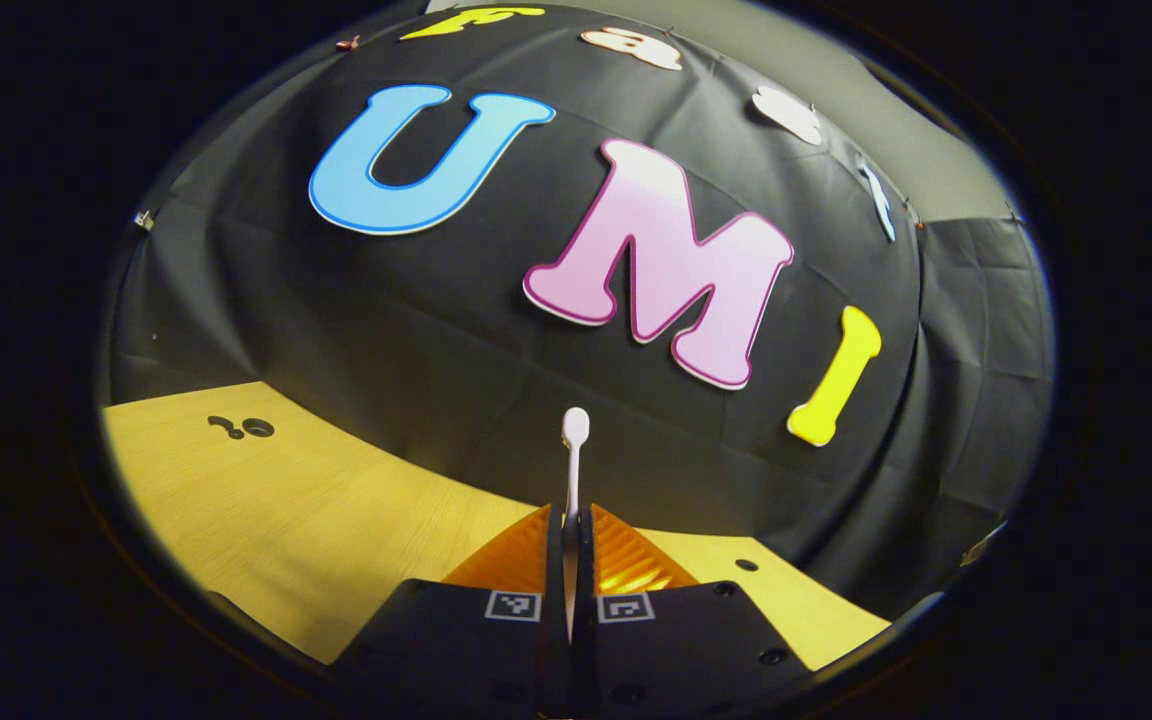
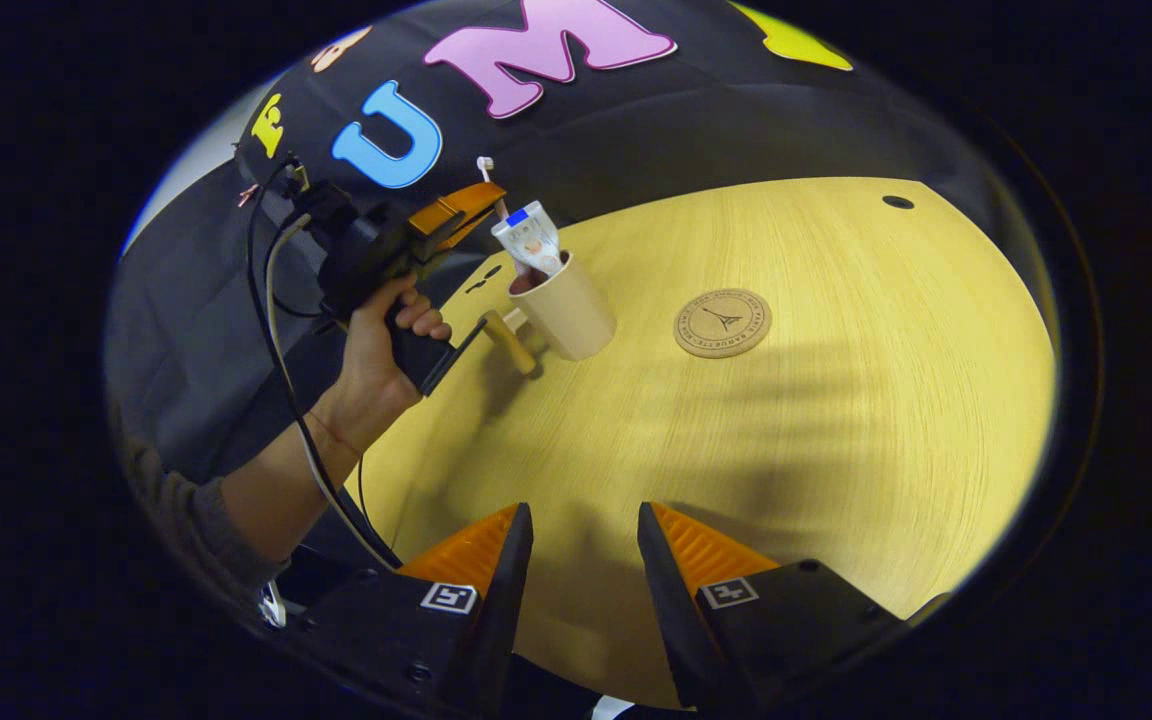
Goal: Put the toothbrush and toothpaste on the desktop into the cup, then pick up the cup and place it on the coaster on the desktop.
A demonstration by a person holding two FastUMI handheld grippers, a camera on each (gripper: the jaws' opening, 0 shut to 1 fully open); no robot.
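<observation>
Left gripper [image 1: 572,520] clamping toothbrush [image 1: 574,440] over cup [image 2: 566,305]; toothpaste [image 2: 530,238] sitting inside; right gripper [image 2: 584,540] hovering wide open.

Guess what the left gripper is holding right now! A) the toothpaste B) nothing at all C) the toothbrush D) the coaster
C: in the left gripper view the left gripper is shut on the white toothbrush, whose head sticks up past the fingers; the toothpaste already stands in the cup.

A staged recording booth, not a home; black cloth wall [image 1: 456,330] draped behind a bare wooden desktop [image 2: 786,420].
</observation>
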